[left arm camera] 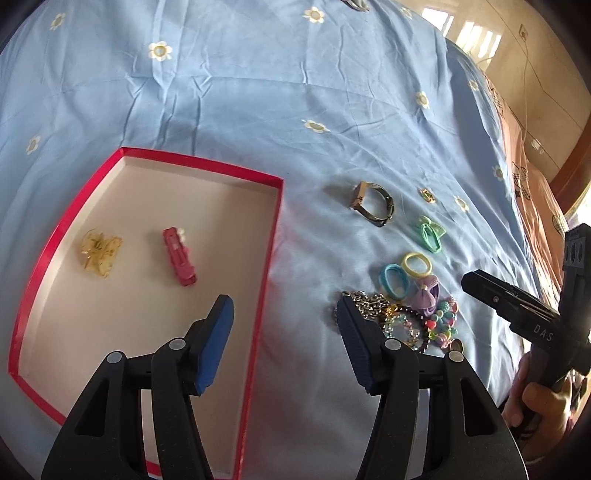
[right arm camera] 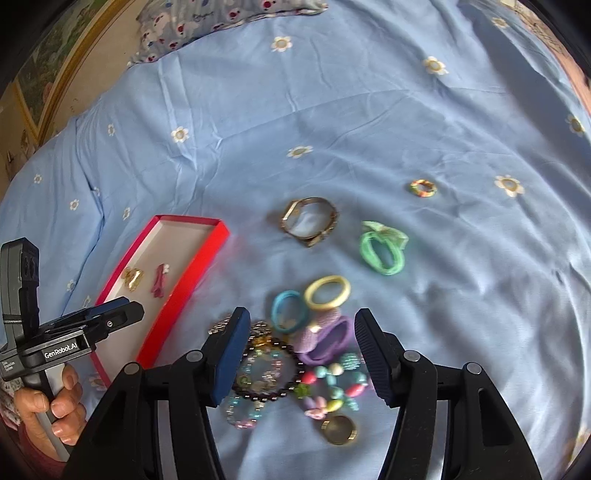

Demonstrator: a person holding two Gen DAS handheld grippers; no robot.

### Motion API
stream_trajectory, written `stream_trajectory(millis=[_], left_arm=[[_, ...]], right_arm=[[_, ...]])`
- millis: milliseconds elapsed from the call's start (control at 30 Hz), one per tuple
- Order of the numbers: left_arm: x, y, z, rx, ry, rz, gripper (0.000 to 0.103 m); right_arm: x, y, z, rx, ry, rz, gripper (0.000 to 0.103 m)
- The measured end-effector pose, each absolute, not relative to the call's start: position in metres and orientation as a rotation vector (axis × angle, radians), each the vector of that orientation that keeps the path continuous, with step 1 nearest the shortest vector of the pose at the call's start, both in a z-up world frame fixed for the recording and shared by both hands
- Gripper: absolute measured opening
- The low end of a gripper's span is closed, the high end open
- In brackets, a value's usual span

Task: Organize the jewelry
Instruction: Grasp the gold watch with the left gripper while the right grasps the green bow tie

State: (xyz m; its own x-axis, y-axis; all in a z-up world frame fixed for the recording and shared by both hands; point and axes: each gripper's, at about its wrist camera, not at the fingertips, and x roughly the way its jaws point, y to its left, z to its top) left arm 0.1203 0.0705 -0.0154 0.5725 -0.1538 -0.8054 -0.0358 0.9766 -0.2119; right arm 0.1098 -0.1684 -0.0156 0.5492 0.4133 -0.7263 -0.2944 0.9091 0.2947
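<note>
Both the left claw [left arm camera: 284, 306] and right claw [right arm camera: 301, 321] gape empty, angled downward.

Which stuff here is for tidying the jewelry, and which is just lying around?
For the job:
red box
yellow claw clip and pink hair clip, inside it
watch
hair ties
beaded bracelets
small ring

Just there:
blue flowered bedsheet
patterned pillow

Creased cotton sheet [right arm camera: 332, 122], metal bracelet [right arm camera: 309, 220]

A bed [right arm camera: 369, 110] under a blue flowered sheet carries a red tray [left arm camera: 271, 236] at left and, to its right, a watch [right arm camera: 310, 221], hair ties [right arm camera: 384, 247] and a near heap of bead bracelets [right arm camera: 269, 373].
</note>
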Motion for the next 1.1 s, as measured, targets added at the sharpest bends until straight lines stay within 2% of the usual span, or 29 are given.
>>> stream_trajectory(millis=[833, 900, 1000, 1067, 1100], left_arm=[[0.238, -0.007, -0.033, -0.096, 1.015, -0.185, 0.057], [0.249, -0.010, -0.038, -0.101, 1.025, -0.188, 0.057], [0.267, -0.016, -0.046, -0.104, 1.033, -0.188, 0.056], [0.277, -0.019, -0.051, -0.097, 1.044, -0.187, 0.050], [0.283, -0.022, -0.055, -0.095, 1.054, -0.190, 0.042]], right_arm=[[0.171, -0.197, -0.039, 0.126, 0.935, 0.333, 0.060], [0.176, -0.197, -0.042, 0.124, 0.943, 0.331, 0.057], [0.184, -0.196, -0.049, 0.119, 0.959, 0.323, 0.044], [0.189, -0.197, -0.054, 0.118, 0.973, 0.310, 0.037], [0.191, -0.198, -0.056, 0.120, 0.978, 0.305, 0.035]])
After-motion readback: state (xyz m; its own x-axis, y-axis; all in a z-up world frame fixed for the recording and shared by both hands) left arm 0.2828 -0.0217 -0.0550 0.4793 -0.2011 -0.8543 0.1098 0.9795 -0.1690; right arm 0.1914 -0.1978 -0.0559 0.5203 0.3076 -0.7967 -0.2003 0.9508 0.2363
